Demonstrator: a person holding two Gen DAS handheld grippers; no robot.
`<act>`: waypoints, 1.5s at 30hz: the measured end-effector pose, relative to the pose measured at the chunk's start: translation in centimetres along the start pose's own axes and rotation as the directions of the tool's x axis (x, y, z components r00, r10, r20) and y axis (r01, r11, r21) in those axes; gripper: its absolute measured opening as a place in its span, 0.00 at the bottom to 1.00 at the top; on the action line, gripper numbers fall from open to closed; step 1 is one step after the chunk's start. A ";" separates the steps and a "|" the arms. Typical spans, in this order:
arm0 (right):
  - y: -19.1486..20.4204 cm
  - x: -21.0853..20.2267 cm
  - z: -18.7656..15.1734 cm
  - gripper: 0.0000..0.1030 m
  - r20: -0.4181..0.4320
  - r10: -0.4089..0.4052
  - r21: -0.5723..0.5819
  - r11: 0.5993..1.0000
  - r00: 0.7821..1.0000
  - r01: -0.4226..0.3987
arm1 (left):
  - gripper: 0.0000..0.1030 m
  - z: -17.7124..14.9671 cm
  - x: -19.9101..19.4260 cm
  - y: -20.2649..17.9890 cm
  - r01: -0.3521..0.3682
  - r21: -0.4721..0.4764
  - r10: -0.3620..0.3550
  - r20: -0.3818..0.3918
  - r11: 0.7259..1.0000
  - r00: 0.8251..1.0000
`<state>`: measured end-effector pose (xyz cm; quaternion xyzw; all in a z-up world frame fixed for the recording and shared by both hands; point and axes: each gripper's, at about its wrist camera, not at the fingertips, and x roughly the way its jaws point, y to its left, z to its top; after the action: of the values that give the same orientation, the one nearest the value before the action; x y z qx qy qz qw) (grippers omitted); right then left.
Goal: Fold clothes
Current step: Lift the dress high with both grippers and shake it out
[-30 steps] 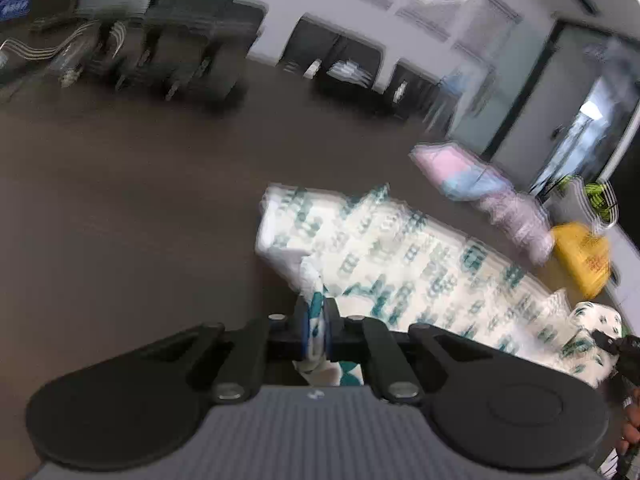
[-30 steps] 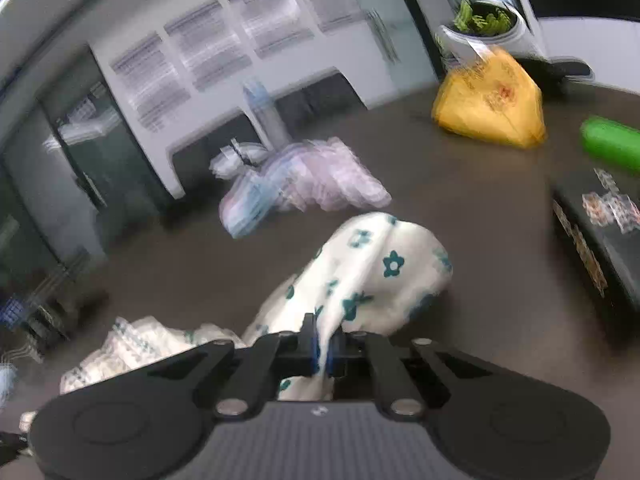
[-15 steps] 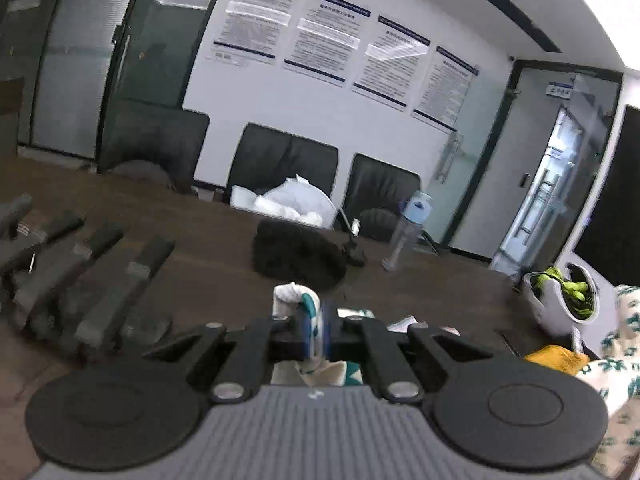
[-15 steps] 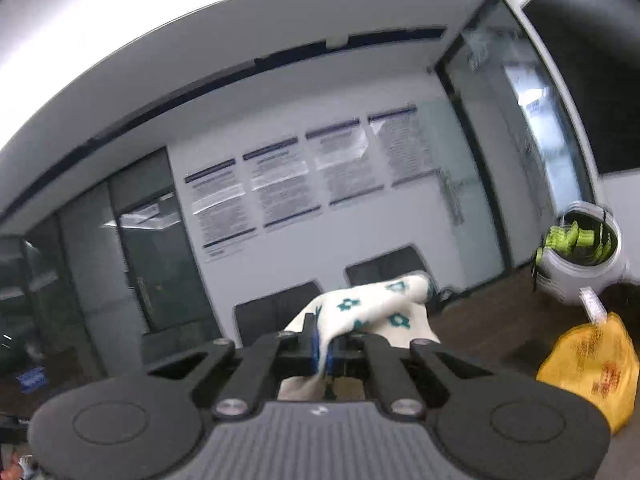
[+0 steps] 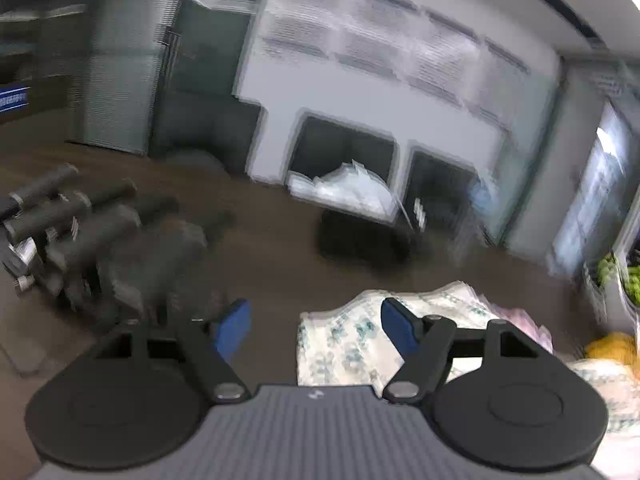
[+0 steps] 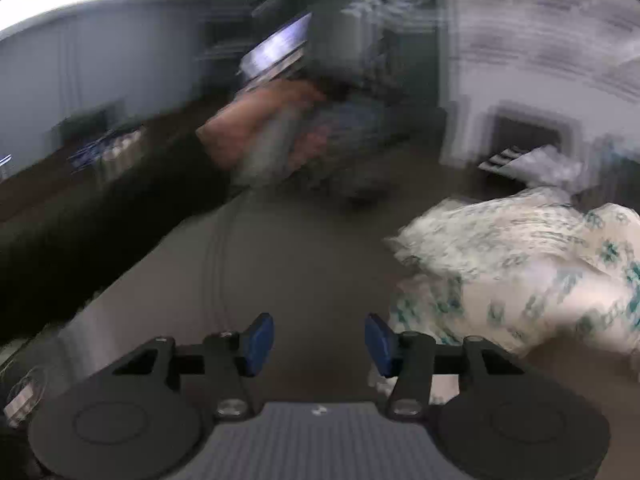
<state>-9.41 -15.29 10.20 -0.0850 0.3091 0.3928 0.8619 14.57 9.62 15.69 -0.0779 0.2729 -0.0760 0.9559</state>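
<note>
Dark table (image 6: 304, 256) below, and both tongs are opening with nothing between them: left gripper (image 5: 314, 326) has the flowered garment (image 5: 348, 340) lying just ahead-right, right gripper (image 6: 318, 344) sees that heap right of its blue pads

both grippers (image 5: 316, 324) (image 6: 319, 345) are black linkage arms with blue pads (image 5: 231, 330), silver screws, ribbed grey body; person's sleeve (image 6: 100, 216) is black.

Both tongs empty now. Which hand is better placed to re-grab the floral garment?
Left, probably. The left tongs are opening with the floral garment just ahead, partly between the fingers. The right tongs, also opening, face bare table, with the garment off to their right.
</note>
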 end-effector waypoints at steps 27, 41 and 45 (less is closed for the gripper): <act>-19.1 -0.2 -6.1 0.02 -0.071 -0.464 0.484 0.758 0.883 0.437 | 0.03 -14.4 -0.4 -8.0 0.398 -0.100 -0.409 -0.298 0.912 0.863; -7.6 -23.8 13.1 0.01 0.670 -0.428 0.478 0.874 0.606 0.089 | 0.03 9.6 -27.1 -4.0 0.664 -0.105 -0.572 0.420 0.741 0.705; -7.3 -24.0 17.1 0.01 0.639 -0.484 0.483 0.857 0.598 0.177 | 0.03 12.4 -26.2 -4.8 0.583 -0.111 -0.501 0.399 0.805 0.768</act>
<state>-8.18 -28.55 37.45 0.1893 -0.0224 0.1563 0.9691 -1.31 11.23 40.39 -0.2755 0.0707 -0.3035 0.9094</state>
